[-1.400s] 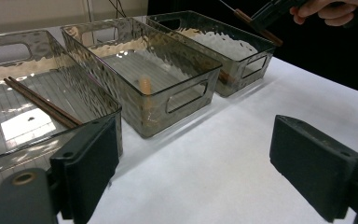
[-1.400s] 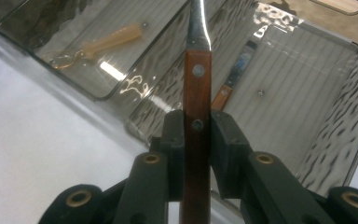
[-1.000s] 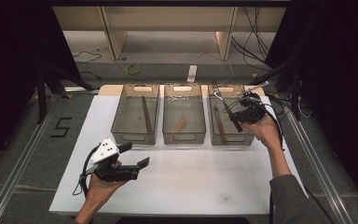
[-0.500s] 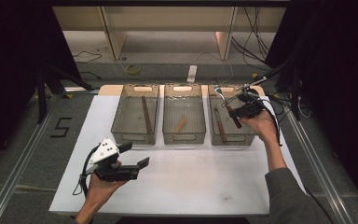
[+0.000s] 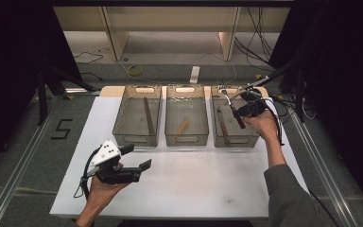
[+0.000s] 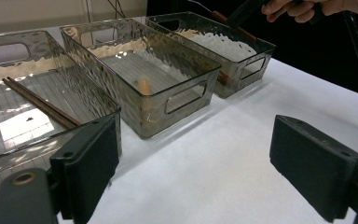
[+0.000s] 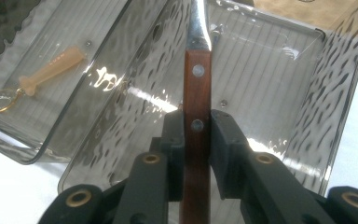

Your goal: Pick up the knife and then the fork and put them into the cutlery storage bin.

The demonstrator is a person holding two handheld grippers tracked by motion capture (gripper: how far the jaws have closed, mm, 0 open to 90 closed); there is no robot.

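Your left hand-held gripper (image 5: 137, 165) sits low with its jaws wide apart; your right hand-held gripper (image 7: 196, 135) is reached out forward, jaws clamped tight.

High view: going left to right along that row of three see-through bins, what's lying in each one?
Left bin: dark chopsticks → middle bin: pale wooden piece → right bin: wooden-handled utensil on its floor, and over it the right gripper clamping a second wooden-handled utensil.

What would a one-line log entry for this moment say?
right gripper: shut on wooden-handled utensil | place: above right bin | left gripper: open, nothing held, over white table
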